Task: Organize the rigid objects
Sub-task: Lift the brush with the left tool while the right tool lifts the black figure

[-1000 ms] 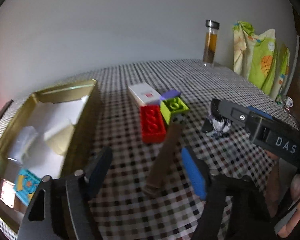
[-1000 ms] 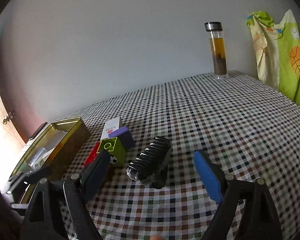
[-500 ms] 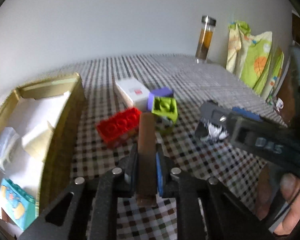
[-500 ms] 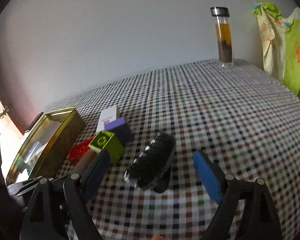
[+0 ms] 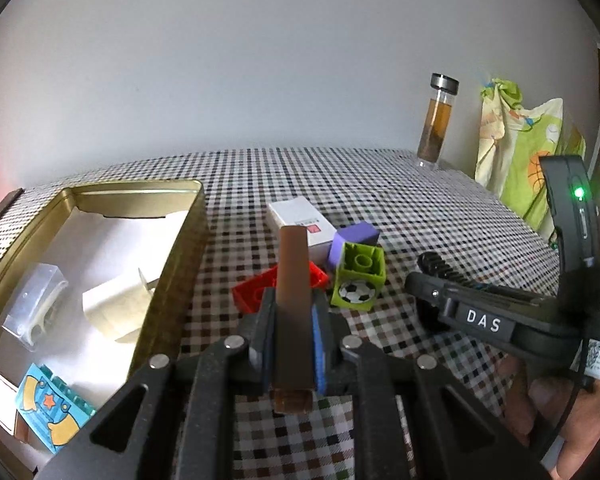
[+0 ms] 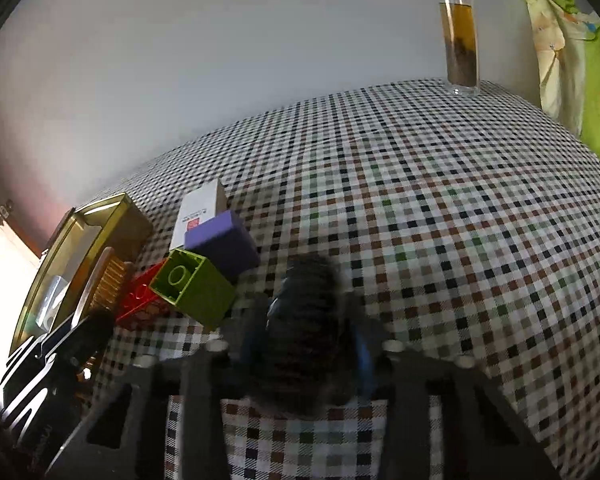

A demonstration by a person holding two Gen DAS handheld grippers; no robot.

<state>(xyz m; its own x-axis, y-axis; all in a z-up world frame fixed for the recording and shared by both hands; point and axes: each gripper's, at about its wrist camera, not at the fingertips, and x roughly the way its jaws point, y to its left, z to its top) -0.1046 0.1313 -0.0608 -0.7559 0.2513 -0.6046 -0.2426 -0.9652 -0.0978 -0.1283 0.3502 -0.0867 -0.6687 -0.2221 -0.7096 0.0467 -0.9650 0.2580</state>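
My left gripper [image 5: 293, 320] is shut on a brown comb [image 5: 293, 276], held lifted and pointing forward above the red brick [image 5: 256, 294]. My right gripper [image 6: 306, 332] is shut on a black ribbed hair clip [image 6: 306, 320], blurred in the right wrist view; in the left wrist view it shows at the right [image 5: 440, 268]. On the checked cloth lie a green brick with a football print [image 5: 358, 280], a purple block [image 5: 354, 238] and a white box [image 5: 302, 220]. The gold tin [image 5: 180, 248] stands at the left.
The tin holds a clear plastic piece [image 5: 34, 304], a cream paper roll [image 5: 116, 308] and a blue picture brick [image 5: 52, 418]. A glass bottle of brown liquid [image 5: 436, 120] stands at the far edge. A green patterned cloth [image 5: 528, 152] hangs at the right.
The left gripper shut on the comb and lifted it off the cloth. The right gripper closed around the black hair clip. The red brick was pushed and turned.
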